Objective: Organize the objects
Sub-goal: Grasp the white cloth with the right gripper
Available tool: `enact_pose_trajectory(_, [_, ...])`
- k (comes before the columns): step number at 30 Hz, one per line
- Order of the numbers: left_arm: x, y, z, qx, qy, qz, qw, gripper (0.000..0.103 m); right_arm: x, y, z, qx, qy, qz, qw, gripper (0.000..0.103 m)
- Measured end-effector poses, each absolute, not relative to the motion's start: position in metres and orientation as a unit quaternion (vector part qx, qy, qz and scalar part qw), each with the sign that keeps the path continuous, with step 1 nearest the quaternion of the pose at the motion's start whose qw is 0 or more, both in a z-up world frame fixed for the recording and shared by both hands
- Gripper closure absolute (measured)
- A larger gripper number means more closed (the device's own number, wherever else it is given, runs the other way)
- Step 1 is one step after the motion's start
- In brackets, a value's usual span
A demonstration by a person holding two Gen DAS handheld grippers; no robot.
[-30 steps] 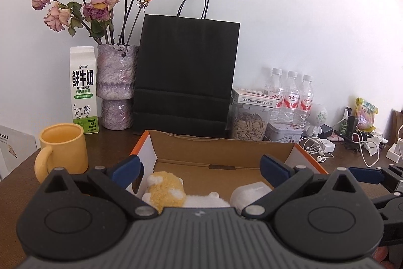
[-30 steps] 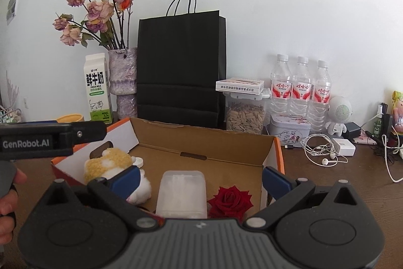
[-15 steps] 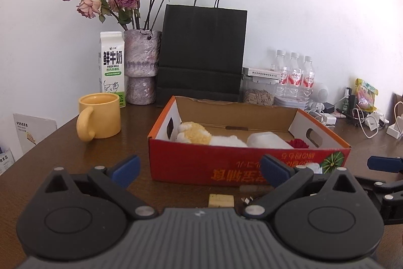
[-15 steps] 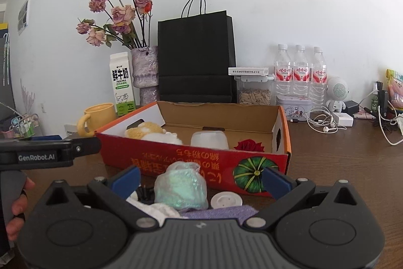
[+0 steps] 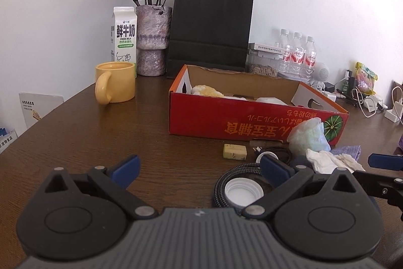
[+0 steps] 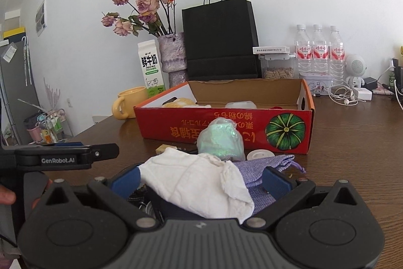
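Note:
A red cardboard box [image 5: 257, 117] [image 6: 226, 125] stands open on the brown table, holding a yellow-white plush toy [image 5: 206, 91] and a clear plastic container [image 6: 240, 105]. Loose items lie in front of it: a crumpled white cloth [image 6: 199, 183] [image 5: 330, 160], a lilac pouch [image 6: 264, 165], a greenish plastic-wrapped bundle [image 6: 220, 140] [image 5: 308, 136], a white cap [image 5: 243, 190] inside a coiled cable, and a small yellow block [image 5: 234, 151]. My left gripper [image 5: 199, 169] is open above bare table. My right gripper [image 6: 200, 178] is open, its fingers either side of the white cloth.
At the back stand a yellow mug [image 5: 114, 85], a milk carton [image 5: 124, 35], a vase of dried roses [image 5: 152, 39], a black paper bag [image 5: 210, 27], a seed jar, three water bottles [image 6: 318, 52] and tangled chargers [image 5: 370, 102]. A hand [image 6: 6, 196] holds the left gripper.
Both grippers have pulled back from above the box toward the table's near edge and dropped lower. The loose items in front of the box have come into view.

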State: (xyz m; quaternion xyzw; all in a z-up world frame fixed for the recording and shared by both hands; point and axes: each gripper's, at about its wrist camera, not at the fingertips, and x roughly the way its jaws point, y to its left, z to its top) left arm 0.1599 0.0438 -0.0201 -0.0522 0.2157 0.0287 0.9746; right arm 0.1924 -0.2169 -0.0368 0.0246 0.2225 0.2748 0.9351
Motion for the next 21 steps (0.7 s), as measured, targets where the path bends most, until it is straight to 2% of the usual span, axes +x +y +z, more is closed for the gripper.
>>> enact_pose_trajectory(12, [0.161,0.05,-0.028,-0.076,0.243,0.002,0.967,0.0,0.214,-0.209,-0.049,0.047,0.266,0.276,0.923,0.001])
enact_pose_trajectory(16, [0.163,0.05,-0.029,-0.081,0.249,0.0,0.965,0.0,0.211,-0.208,-0.048,0.037,0.259,0.273,0.926,0.013])
enact_pose_trajectory(21, [0.164,0.05,-0.03,-0.085,0.254,-0.004,0.964,0.0,0.21,-0.211,-0.046,0.043,0.256,0.276,0.925,0.016])
